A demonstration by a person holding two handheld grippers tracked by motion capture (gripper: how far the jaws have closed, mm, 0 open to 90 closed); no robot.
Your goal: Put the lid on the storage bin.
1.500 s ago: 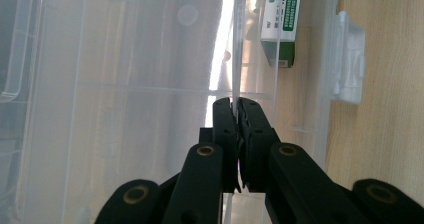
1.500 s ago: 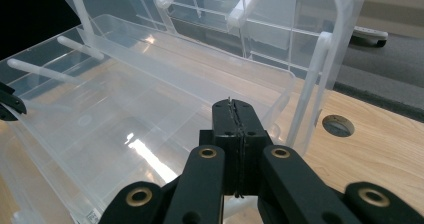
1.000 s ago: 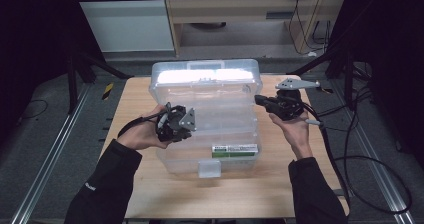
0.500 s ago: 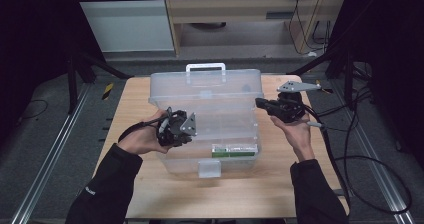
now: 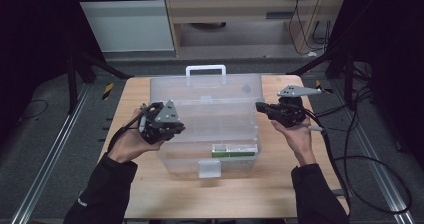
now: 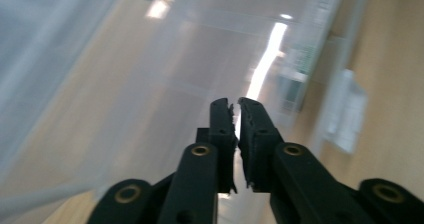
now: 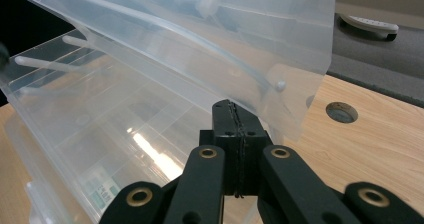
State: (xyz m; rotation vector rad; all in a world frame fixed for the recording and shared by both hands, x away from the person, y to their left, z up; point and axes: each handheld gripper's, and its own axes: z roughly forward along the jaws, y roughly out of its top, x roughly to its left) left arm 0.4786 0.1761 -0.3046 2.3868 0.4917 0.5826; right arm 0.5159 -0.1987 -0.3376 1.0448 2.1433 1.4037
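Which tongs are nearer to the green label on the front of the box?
Left. The left tongs are at the left side of the box, a little behind the label. The right tongs are at the right rim, farther back.

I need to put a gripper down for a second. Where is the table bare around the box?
Bare wood runs along the near edge of the table, between the two sleeves, in front of the clear box and its latch. A smaller patch lies at the far right corner. It is crowded at both box sides, where the left gripper and right gripper sit.
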